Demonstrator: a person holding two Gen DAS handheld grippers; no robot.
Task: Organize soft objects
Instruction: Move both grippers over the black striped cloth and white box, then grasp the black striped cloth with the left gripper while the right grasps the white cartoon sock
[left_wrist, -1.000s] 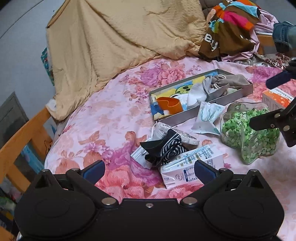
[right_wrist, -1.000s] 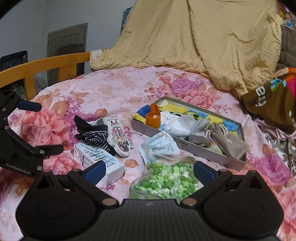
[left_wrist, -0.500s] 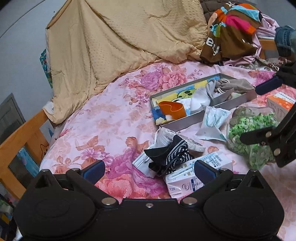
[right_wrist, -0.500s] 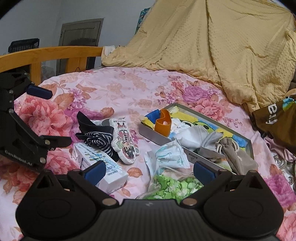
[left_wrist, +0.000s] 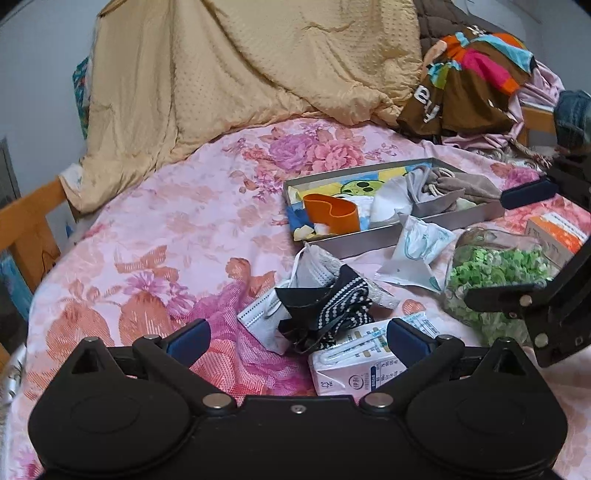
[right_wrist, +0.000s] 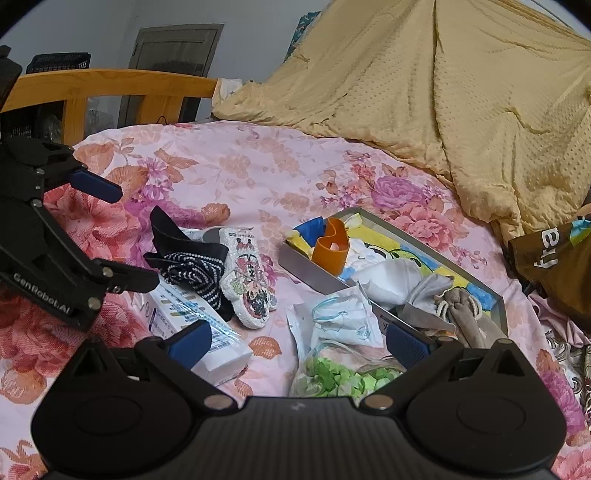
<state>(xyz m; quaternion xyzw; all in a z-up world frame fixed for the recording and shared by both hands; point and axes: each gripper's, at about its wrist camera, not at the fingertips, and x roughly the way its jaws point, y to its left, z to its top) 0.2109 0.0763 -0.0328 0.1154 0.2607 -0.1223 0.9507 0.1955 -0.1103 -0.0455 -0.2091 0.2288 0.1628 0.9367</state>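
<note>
On the flowered bed sheet lies a heap: a black dotted cloth (left_wrist: 325, 306) (right_wrist: 192, 266), a white face mask (left_wrist: 258, 317) and a cartoon-print sock (right_wrist: 247, 280), all beside a milk carton (left_wrist: 362, 358) (right_wrist: 192, 317). A grey tray (left_wrist: 369, 243) (right_wrist: 310, 273) holds an orange cup (left_wrist: 332, 218) (right_wrist: 330, 251), white cloths and a grey drawstring pouch (left_wrist: 458, 184) (right_wrist: 465, 310). My left gripper (left_wrist: 297, 339) (right_wrist: 118, 230) hovers open just short of the black cloth. My right gripper (right_wrist: 297, 343) (left_wrist: 517, 243) is open above a bag of green paper stars (left_wrist: 495, 273) (right_wrist: 343, 373).
A packaged mask (left_wrist: 417, 247) (right_wrist: 340, 317) leans on the tray's near wall. An orange-and-white box (left_wrist: 554, 232) lies at the right. A beige quilt (left_wrist: 240, 74) is piled at the back, with a brown multicoloured garment (left_wrist: 461, 85) beside it. A wooden bed rail (right_wrist: 110, 88) borders the far left.
Both views have drifted slightly, so the heap and tray sit a little differently in frame. In the left wrist view the right gripper has moved lower. Nothing has been gripped; both grippers stay open.
</note>
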